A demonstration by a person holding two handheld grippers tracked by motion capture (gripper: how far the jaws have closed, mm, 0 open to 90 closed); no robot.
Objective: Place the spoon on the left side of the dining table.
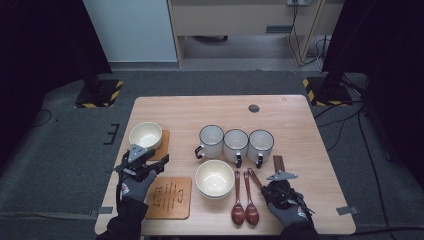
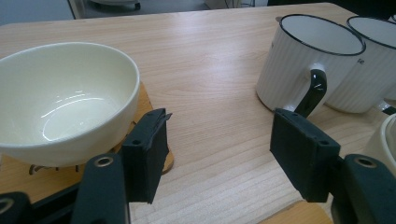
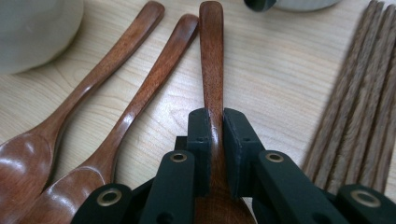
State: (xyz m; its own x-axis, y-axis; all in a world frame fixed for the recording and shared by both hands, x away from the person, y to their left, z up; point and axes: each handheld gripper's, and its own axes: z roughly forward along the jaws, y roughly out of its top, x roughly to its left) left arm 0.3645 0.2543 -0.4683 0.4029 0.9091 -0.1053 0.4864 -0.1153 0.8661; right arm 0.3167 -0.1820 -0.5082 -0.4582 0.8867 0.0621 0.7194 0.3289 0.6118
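Currently the right tongs are clenched on the handle of a brown wooden spoon, lying on the desk beside two matching spoons. The left tongs stand released, beside a cream ceramic bowl.

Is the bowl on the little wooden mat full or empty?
Empty. The left gripper view looks straight into the bowl on its mat: bare, glossy cream inside, nothing in it. It stands upright.

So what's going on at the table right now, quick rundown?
Right tool shut on third wooden spoon, spoon low on the table. Left tool open, empty, beside cream bowl. Two spoons left, chopsticks right, close alongside.
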